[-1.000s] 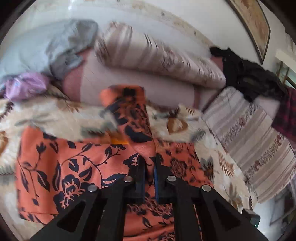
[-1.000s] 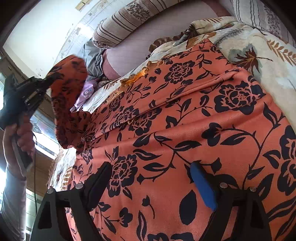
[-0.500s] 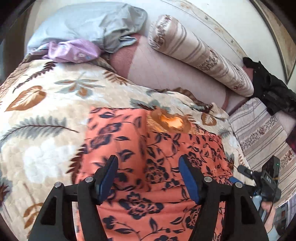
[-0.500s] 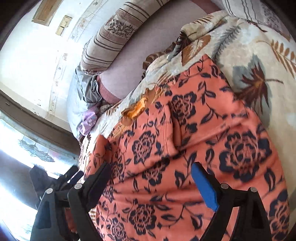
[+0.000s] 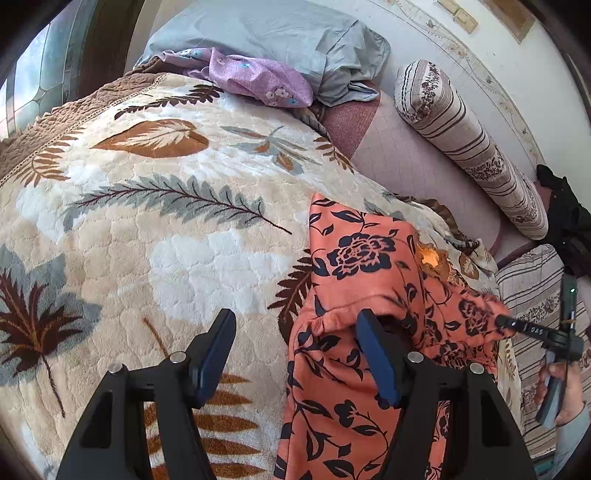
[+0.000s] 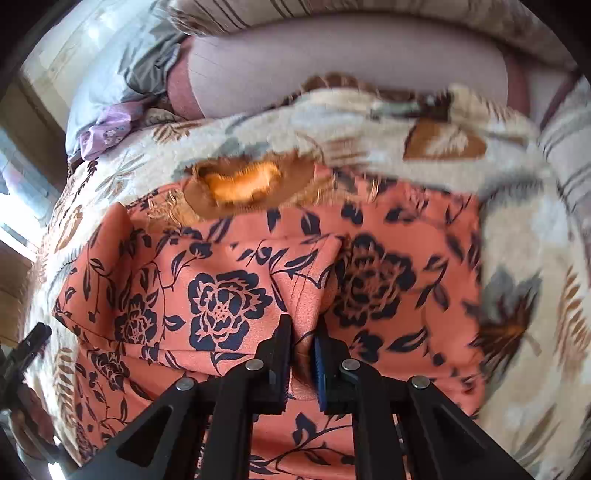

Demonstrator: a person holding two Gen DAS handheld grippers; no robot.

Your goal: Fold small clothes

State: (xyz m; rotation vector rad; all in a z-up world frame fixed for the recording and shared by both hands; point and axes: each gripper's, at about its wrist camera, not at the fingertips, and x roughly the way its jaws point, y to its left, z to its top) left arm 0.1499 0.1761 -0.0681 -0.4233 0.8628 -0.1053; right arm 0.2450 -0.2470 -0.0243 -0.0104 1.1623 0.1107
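Observation:
An orange garment with dark blue flowers (image 5: 354, 266) lies on a leaf-patterned blanket (image 5: 147, 206); it also fills the right wrist view (image 6: 221, 295). My left gripper (image 5: 295, 332) is open and empty over the garment's left edge, its right finger against the cloth. My right gripper (image 6: 304, 332) is shut on a raised fold of the garment. In the left wrist view the right gripper (image 5: 506, 321) shows at the far right, pinching the cloth's edge and lifting it.
A grey pillow (image 5: 280, 33) and a purple floral cloth (image 5: 258, 77) lie at the head of the bed. A striped bolster (image 5: 469, 147) and dark clothes (image 5: 569, 221) lie to the right. A striped sheet (image 5: 535, 302) covers the right side.
My left gripper let go of the garment strip, opened and moved left over the blanket. My right gripper closed on a fold of the garment and lifts it.

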